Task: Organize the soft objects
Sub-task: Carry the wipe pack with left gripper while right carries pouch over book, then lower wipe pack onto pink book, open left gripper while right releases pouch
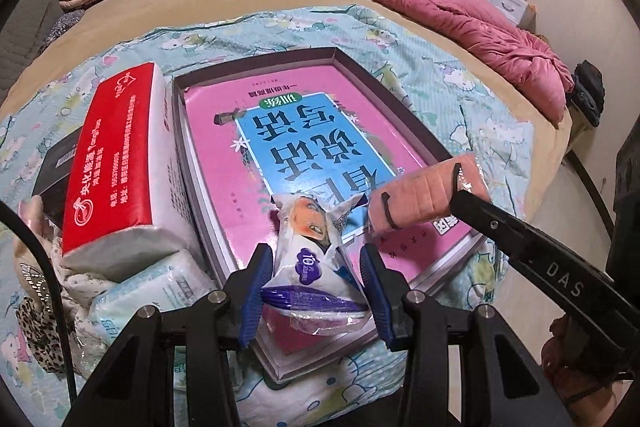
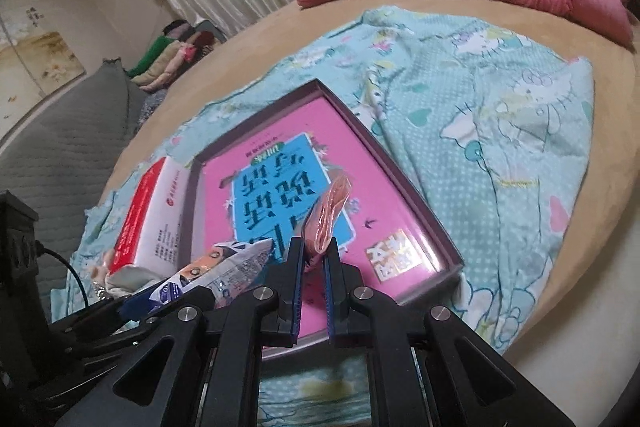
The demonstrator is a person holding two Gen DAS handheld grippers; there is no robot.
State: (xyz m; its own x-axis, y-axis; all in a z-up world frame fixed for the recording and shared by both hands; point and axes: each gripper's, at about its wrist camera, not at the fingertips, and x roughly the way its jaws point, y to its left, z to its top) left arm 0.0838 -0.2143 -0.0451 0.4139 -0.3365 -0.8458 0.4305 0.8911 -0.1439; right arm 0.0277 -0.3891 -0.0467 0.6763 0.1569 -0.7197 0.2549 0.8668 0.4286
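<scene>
Left wrist view shows the left gripper (image 1: 316, 281) closed on a white wipes packet (image 1: 320, 247) with a face printed on it and a purple "10" label, held over the near edge of the shallow box (image 1: 356, 65). Beside it the right gripper (image 1: 460, 197), marked "DAS" on its arm, pinches a pink soft pouch (image 1: 424, 193) above the box's near right corner. A red and white tissue pack (image 1: 120, 163) leans against the box's left wall; its Chinese print is too small for me to read. Right wrist view shows the pouch (image 2: 330, 217) edge-on between the closed pads (image 2: 296, 291), and the pink book (image 2: 280, 167) lying inside the box.
</scene>
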